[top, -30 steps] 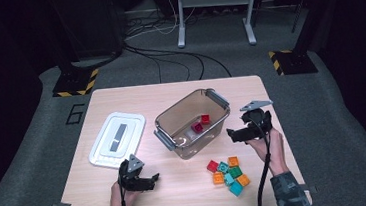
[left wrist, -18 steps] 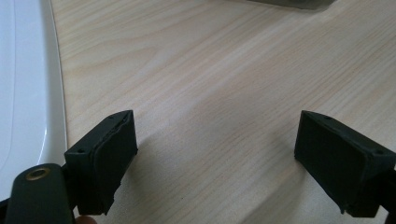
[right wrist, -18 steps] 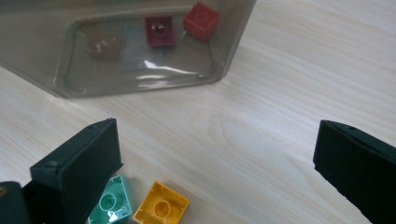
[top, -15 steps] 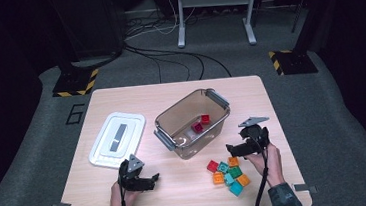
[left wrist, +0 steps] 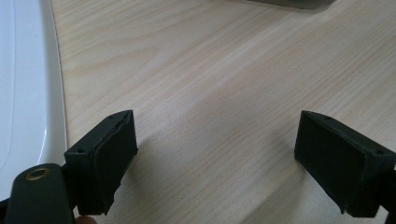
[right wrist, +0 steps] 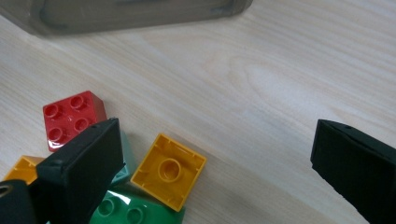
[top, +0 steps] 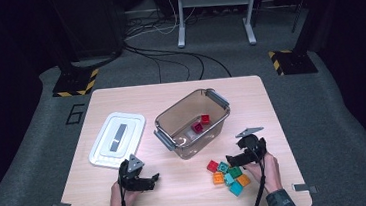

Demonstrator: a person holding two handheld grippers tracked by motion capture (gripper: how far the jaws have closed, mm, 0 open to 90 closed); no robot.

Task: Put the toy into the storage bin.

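Observation:
A pile of toy bricks (top: 227,172) lies on the wooden table (top: 120,101) at the front right. My right gripper (top: 232,160) hovers low at the pile's right edge, open and empty. In the right gripper view my right gripper (right wrist: 215,140) stands wide; its left jaw is over a teal brick (right wrist: 127,161), with a red brick (right wrist: 72,119), an upturned yellow brick (right wrist: 169,170), a green brick (right wrist: 123,212) and an orange brick (right wrist: 18,170) around it. My left gripper (top: 152,178) (left wrist: 215,135) rests open on bare wood at the front left.
A clear plastic bin (top: 172,121) stands mid-table with two red bricks (top: 200,124) inside; its base edge (right wrist: 130,14) is just beyond the pile. A white lid (top: 118,139) (left wrist: 23,93) lies flat left of the bin, close to my left gripper.
My right gripper has come down and toward the front, from beside the bin to the brick pile. The left gripper has stayed where it was.

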